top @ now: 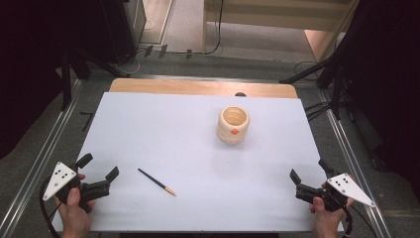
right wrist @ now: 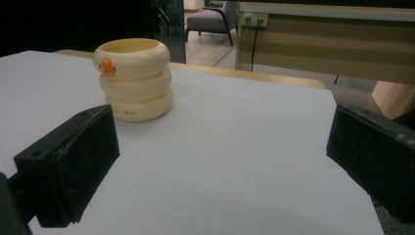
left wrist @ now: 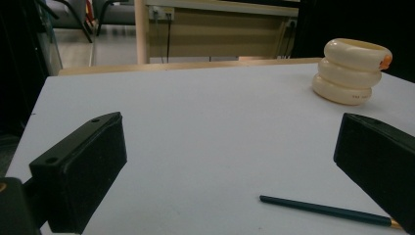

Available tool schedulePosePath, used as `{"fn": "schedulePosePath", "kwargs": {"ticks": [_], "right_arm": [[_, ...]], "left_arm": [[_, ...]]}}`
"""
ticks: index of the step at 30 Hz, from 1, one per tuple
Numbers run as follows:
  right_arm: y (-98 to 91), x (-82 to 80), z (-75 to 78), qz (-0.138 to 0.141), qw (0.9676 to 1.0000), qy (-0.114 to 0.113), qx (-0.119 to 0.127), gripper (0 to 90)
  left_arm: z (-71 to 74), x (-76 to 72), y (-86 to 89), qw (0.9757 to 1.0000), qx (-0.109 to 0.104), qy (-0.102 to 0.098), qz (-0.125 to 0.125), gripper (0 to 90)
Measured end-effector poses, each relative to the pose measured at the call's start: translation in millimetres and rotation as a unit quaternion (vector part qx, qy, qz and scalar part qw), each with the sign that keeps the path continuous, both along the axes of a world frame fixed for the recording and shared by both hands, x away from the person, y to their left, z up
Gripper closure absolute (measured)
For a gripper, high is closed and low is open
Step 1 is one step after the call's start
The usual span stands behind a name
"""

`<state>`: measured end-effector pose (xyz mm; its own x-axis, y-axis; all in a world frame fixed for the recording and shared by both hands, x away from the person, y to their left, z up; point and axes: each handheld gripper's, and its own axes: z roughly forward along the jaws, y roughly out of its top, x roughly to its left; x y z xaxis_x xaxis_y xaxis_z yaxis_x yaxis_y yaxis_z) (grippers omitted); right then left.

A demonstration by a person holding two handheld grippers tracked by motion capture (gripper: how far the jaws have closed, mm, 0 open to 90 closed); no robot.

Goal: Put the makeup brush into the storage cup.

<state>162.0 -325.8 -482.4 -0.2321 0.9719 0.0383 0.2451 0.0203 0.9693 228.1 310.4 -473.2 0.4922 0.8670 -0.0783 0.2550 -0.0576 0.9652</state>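
Note:
A cream ringed cup (top: 233, 125) with an orange beak mark stands upright, right of the table's middle; it also shows in the left gripper view (left wrist: 352, 71) and the right gripper view (right wrist: 133, 78). A dark pencil (top: 156, 182) with a gold tip lies flat on the white sheet, left of centre near the front, and in the left gripper view (left wrist: 328, 211) it lies just ahead of the jaws. My left gripper (top: 100, 166) rests at the front left corner, open and empty. My right gripper (top: 308, 173) sits at the front right corner, open and empty.
A white sheet (top: 178, 144) covers the table, with a bare wooden strip (top: 198, 88) along the far edge. Metal rails (top: 44, 158) run along both sides. Dark stands and cables (top: 317, 74) ring the table on the floor beyond.

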Motion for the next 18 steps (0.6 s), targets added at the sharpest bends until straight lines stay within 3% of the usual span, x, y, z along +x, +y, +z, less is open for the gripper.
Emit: {"fn": "schedulePosePath", "kwargs": {"ticks": [7, 13, 16, 17, 18], "right_arm": [[-1.6, -1.1, 0.3, 0.004, 1.0, 0.002, 0.008, 0.6], [1.9, -1.7, 1.4, 0.007, 1.0, 0.001, -0.003, 2.5], [2.3, -1.0, 0.6, 0.007, 1.0, 0.002, -0.004, 3.5], [1.9, -0.2, -0.4, 0.008, 0.9999, 0.006, -0.004, 3.9], [1.9, -0.2, -0.4, 0.008, 0.9999, 0.006, -0.004, 3.9]], "left_arm": [[1.8, -0.9, -0.4, 1.0, -0.002, -0.001, -0.007, 0.0], [6.0, 1.6, -5.4, 0.9997, -0.007, 0.004, -0.021, 0.0], [10.1, 4.3, -9.0, 0.9996, -0.002, 0.008, -0.027, 6.3], [12.1, 5.7, -10.6, 0.9994, 0.008, 0.007, -0.032, 13.2], [14.4, 7.0, -13.1, 0.9992, 0.018, 0.007, -0.035, 13.2]]}}
